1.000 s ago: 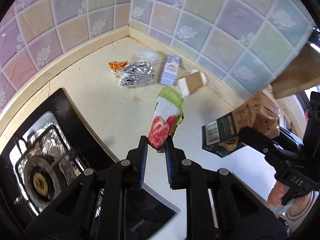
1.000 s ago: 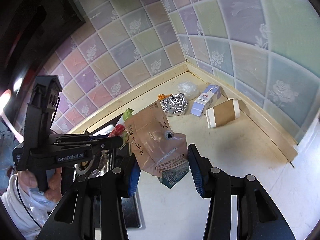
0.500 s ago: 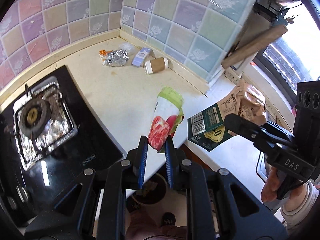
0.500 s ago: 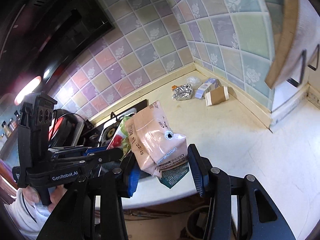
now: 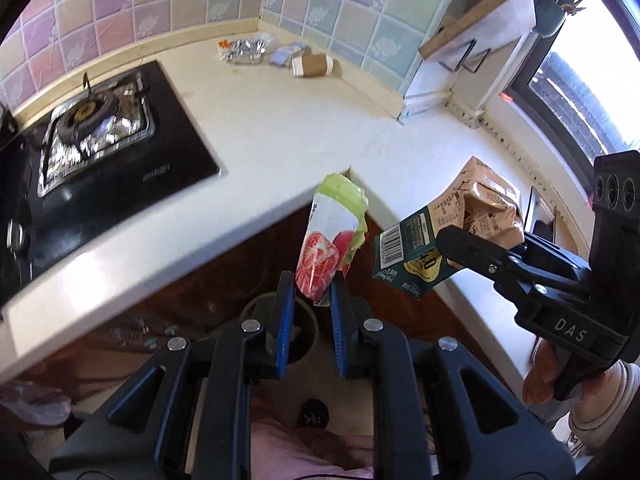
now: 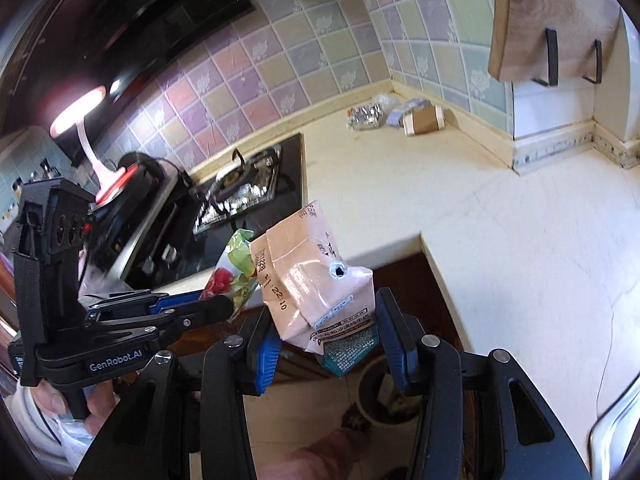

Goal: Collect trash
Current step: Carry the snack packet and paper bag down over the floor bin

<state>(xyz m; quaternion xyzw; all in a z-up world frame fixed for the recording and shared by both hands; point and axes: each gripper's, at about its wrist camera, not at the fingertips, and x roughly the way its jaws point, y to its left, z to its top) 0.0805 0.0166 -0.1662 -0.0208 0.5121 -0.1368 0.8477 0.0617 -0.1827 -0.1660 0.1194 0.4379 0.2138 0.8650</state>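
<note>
My left gripper [image 5: 311,300] is shut on a green and white snack pouch [image 5: 330,236] printed with red fruit, held past the counter's front edge above a round bin [image 5: 310,334] on the floor. My right gripper [image 6: 324,344] is shut on a crumpled tan and green milk carton [image 6: 316,288], also off the counter, with the bin [image 6: 386,400] below it. In the left wrist view the carton [image 5: 448,232] and the right gripper [image 5: 456,244] hang to the right. In the right wrist view the pouch [image 6: 234,272] and the left gripper [image 6: 216,308] show at the left.
More trash lies in the far corner of the cream counter [image 5: 304,128]: a foil wrapper [image 5: 244,50], a small blue carton [image 5: 286,54] and a brown paper cup [image 5: 314,65]. A black gas hob [image 5: 100,148] sits at the left. A wooden board [image 6: 532,20] leans at the right wall.
Both grippers have pulled back from the corner, carrying the pouch and the carton past the counter's edge. The floor and the bin have come into view beneath them.
</note>
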